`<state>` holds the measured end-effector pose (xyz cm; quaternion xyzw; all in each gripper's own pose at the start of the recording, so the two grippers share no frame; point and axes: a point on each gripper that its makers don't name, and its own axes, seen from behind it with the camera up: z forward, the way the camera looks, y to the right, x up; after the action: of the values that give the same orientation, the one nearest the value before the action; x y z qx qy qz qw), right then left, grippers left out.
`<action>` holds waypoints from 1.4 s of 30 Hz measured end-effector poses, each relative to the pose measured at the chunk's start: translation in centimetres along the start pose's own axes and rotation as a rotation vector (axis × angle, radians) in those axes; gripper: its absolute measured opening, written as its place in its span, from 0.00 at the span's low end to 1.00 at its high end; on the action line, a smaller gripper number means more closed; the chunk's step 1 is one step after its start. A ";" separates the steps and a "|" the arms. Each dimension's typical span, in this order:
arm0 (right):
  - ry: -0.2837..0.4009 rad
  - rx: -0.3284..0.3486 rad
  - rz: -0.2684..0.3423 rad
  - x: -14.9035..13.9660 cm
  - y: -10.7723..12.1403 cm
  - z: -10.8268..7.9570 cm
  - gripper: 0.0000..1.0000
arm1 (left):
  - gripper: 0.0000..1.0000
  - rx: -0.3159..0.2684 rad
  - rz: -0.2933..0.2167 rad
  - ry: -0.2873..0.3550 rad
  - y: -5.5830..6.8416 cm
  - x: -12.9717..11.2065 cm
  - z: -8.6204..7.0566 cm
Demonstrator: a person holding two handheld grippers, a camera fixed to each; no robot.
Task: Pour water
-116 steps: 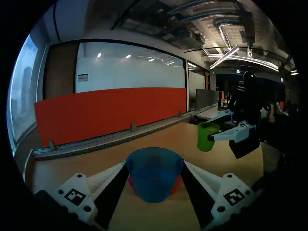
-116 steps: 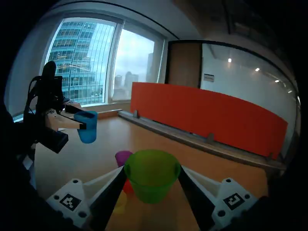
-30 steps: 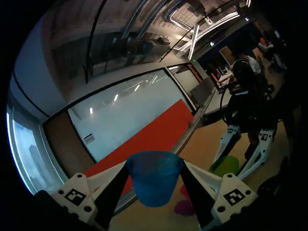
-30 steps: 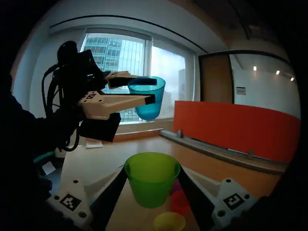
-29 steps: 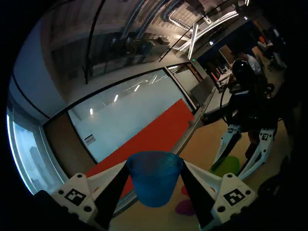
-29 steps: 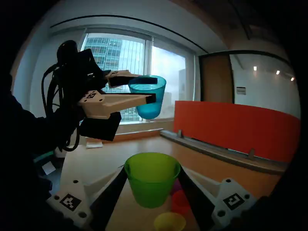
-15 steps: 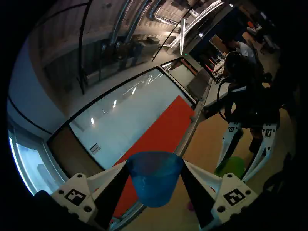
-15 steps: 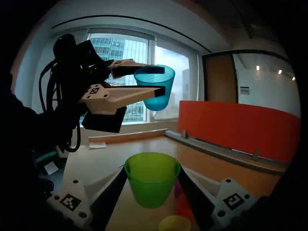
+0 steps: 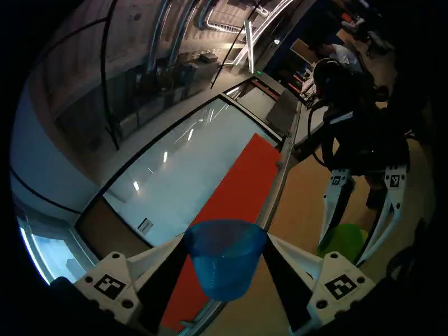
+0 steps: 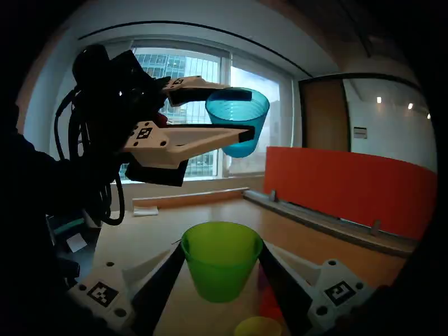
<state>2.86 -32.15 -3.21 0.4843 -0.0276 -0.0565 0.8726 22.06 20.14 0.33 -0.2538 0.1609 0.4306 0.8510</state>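
Two translucent plastic cups are being held clear of the table [image 10: 140,229], one per gripper. The blue cup [image 9: 225,260] is being clamped by the left gripper [image 9: 225,242], with both fingers pressing on its upper wall just under the rim. In the right gripper view this blue cup [image 10: 235,120] is being carried by the left gripper [image 10: 238,112] high up, roughly above the green cup [image 10: 221,263]. The slanted room in the left gripper view suggests it is being rolled toward a pour. The green cup is being gripped the same way by the right gripper [image 10: 221,249], upright with its mouth up. No water is being made out in either cup; the contents cannot be confirmed.

Handling, judged: both cups are being treated as light, thin-walled and springy. A hard squeeze is likely to ovalise the wall, and the smooth taper may slip downward. A hold high under the rim, where the wall is stiffest, is being judged best.
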 end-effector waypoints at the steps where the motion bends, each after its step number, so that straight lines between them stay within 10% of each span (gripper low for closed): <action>1: 0.000 0.000 0.000 0.0 0.0 0.0 0.93 | 0.88 0.000 0.008 -0.001 0.0 0.0 0.1; 42: 0.002 -0.011 -0.005 0.2 0.7 0.0 0.92 | 0.88 0.011 0.177 0.015 0.0 1.7 0.9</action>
<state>3.09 -31.81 -2.63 0.4797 -0.0252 -0.0585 0.8751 23.14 21.74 0.23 -0.2370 0.1913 0.5013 0.8099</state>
